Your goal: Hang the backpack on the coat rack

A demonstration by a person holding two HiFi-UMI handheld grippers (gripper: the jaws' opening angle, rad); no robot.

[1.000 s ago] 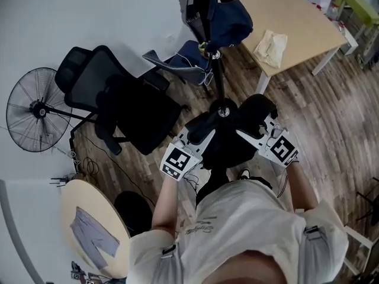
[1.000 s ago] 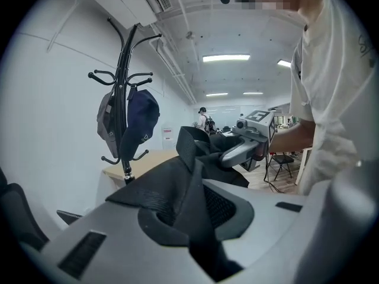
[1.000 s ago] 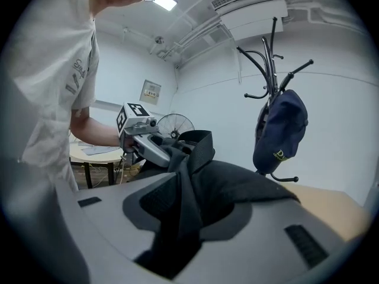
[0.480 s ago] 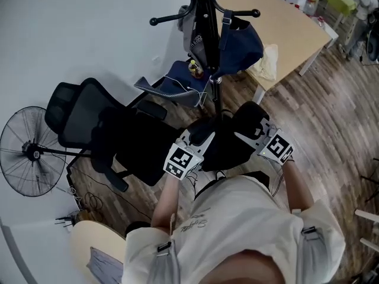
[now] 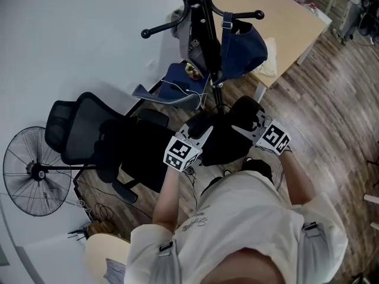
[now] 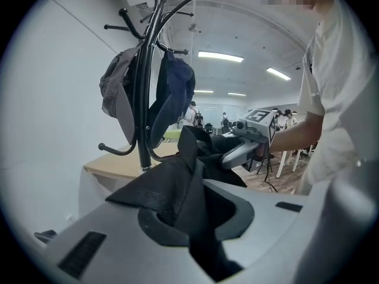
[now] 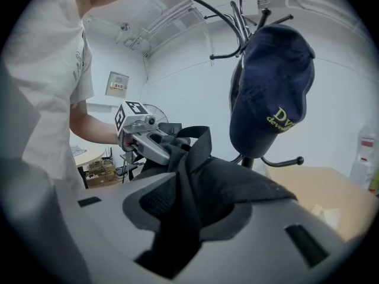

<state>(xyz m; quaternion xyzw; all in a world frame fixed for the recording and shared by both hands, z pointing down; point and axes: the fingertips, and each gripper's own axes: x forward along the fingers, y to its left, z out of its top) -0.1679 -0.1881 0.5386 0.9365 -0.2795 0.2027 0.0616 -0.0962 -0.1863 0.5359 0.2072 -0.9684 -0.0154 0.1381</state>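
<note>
The black backpack (image 5: pixel 225 147) hangs in the air in front of your chest, bunched between your two grippers, low beside the pole of the coat rack (image 5: pixel 204 34) and not yet on any hook. Your left gripper (image 5: pixel 201 134) has its jaws nearly together, clamped on a fold of the backpack's black fabric; your right gripper (image 5: pixel 240 128) has its jaws closed on a thicker gather of fabric and flat strap. The bag looks soft and limp – it folds and sags between the grips, so it will likely droop and swing instead of holding a shape, and it seems light to middling in weight. The woven strap or top loop is the firmest place to take hold, since loose cloth may slide through the pads. On the rack, a navy fabric item (image 5: pixel 246 46) and a grey item (image 5: pixel 194 40) already hang close to the pole, while a bare hook arm (image 5: pixel 145 34) juts out toward the white wall. Beyond the rack's base stands a wooden table (image 5: pixel 284 22); a black office chair (image 5: pixel 106 135) and a floor fan (image 5: pixel 35 170) stand to your left on the wood floor (image 5: pixel 337 99).
</note>
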